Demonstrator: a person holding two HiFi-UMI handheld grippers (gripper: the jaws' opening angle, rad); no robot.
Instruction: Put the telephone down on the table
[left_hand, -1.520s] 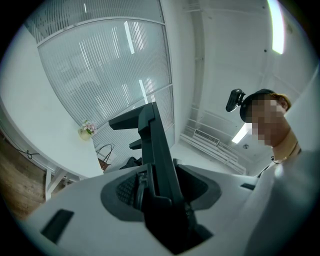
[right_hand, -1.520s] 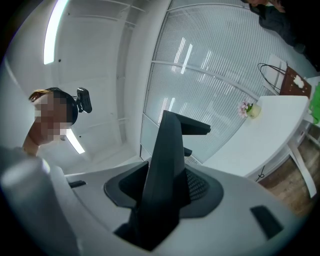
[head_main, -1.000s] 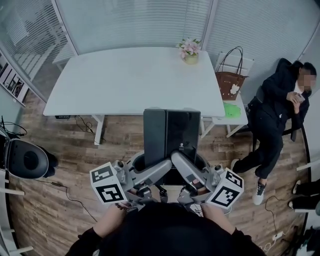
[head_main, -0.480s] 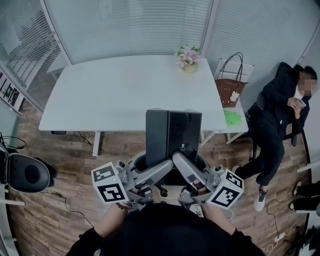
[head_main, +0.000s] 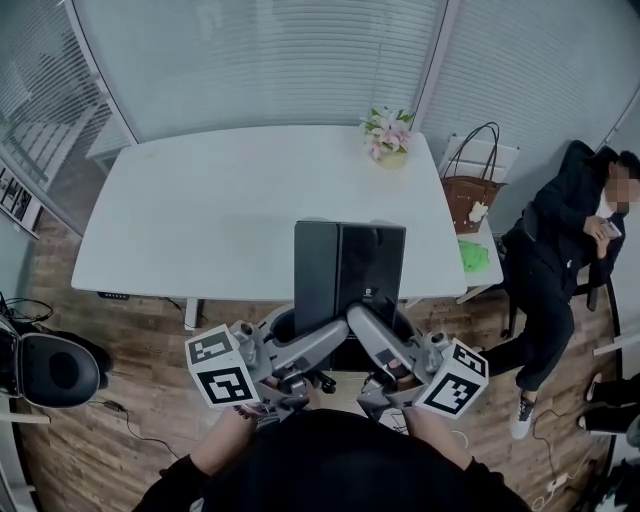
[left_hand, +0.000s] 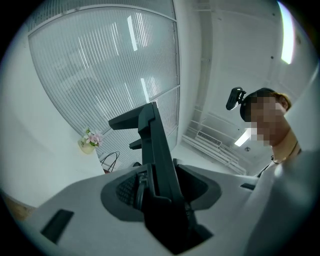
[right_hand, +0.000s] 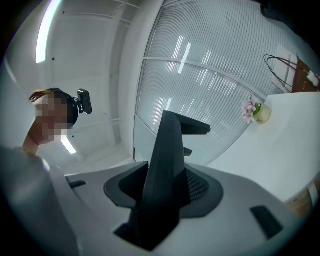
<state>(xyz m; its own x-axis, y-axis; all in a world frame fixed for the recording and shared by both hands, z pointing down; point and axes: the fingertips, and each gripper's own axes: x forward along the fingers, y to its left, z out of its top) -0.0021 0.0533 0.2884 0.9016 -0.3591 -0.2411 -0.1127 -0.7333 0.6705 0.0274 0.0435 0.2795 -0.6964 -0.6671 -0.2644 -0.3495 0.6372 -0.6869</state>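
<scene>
Much of the telephone (head_main: 350, 262) stays unread: from the head view it is a flat black slab in two panels. Its near edge is lost behind the left gripper (head_main: 325, 335) and the right gripper (head_main: 367, 330), and no keypad or handset can be made out. In the gripper views the slab rises edge-on through the left gripper (left_hand: 159, 186) and the right gripper (right_hand: 160, 192) and covers most of the pads. A dark rounded shape (head_main: 283, 322) under the tips cannot be identified. The person's dark torso fills the bottom of the head view, leaving only slivers of the left hand (head_main: 243, 413) and right hand (head_main: 402, 415).

Both grippers are clamped on the telephone (left_hand: 150, 132) (right_hand: 169, 145), one from each side. They slant inward so that their tips nearly meet at its near edge, with their rear ends splayed wide, and they point forward and slightly upward.

The telephone is held in the air just ahead of the tips. Its far end overlaps the near edge of the white table (head_main: 200, 220) beyond them. Flowers (head_main: 388, 130) stand at the table's far corner, ahead of the right gripper. A bag (head_main: 472, 195) and a seated person (head_main: 560, 260) are well off to that gripper's right.
</scene>
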